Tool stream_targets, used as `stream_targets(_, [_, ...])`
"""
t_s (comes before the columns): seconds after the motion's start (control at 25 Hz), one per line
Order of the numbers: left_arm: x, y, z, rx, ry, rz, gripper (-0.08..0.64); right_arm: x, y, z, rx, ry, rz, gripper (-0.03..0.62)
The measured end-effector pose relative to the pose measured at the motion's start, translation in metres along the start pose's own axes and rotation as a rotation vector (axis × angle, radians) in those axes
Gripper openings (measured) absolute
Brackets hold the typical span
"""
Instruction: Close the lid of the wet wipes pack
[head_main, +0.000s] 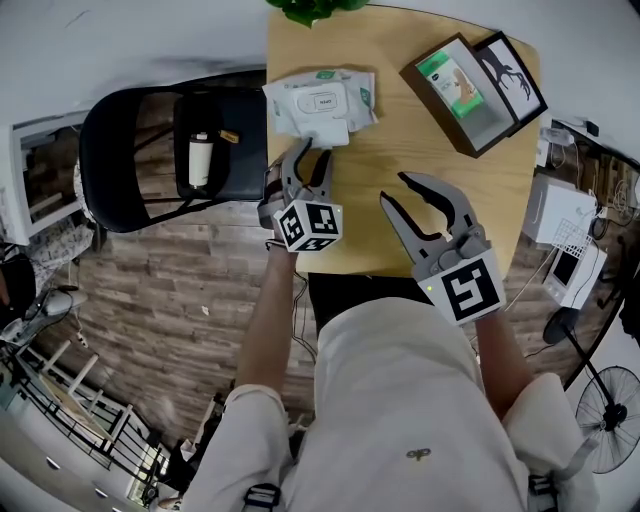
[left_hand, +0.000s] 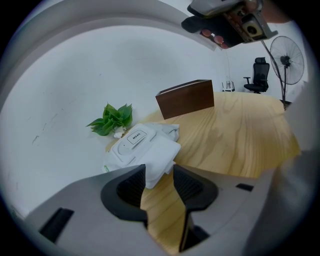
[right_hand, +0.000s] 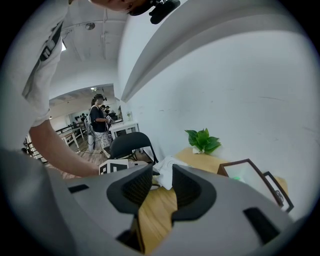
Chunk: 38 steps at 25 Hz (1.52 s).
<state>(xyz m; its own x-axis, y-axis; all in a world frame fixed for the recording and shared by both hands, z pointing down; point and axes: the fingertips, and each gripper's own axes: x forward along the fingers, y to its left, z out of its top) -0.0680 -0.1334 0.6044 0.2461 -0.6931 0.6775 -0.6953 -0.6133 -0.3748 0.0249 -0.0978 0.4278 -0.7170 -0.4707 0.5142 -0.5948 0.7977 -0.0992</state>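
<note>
The closing step looks not yet begun, by my reading; the wet wipes pack (head_main: 318, 100) is lying at the far left edge of the wooden table (head_main: 400, 150), and neither of the 2 grippers is touching it; the left gripper (head_main: 312, 158) is hovering just short of the pack's near edge, its jaws standing a modest gap apart and gripping nothing, with only the tabletop and a corner of the pack showing beyond them in the left gripper view; the right gripper (head_main: 396, 190) is waiting well to the right over bare wood, its jaws spread and likewise empty; on the pack, the lid (left_hand: 134, 140) with its printed tab is facing up, while a white flap (left_hand: 161, 156) is jutting toward the left gripper, and I cannot tell whether that is a loose wipe or part of the lid; the next move probably calls for easing the left gripper forward and pressing down on the lid until it seats; as for containers, 1 shallow dark-rimmed box (head_main: 492, 125) is sitting at the table's far right, holding a green-and-white packet (head_main: 452, 82), with a framed panel (head_main: 510, 75) leaning beside it.
</note>
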Motion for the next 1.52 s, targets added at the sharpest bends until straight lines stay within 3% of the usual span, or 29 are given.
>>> stream_targets(1.0, [-0.022,0.019,0.021,-0.058,-0.049,0.011,0.181,0.002,0.010,0.010,0.021,-0.011,0.040,0.109])
stream_targets(1.52, [-0.025,0.033,0.037,-0.045,-0.076,0.028,0.181,-0.004,0.009,0.015,0.024,-0.020,0.029,0.109])
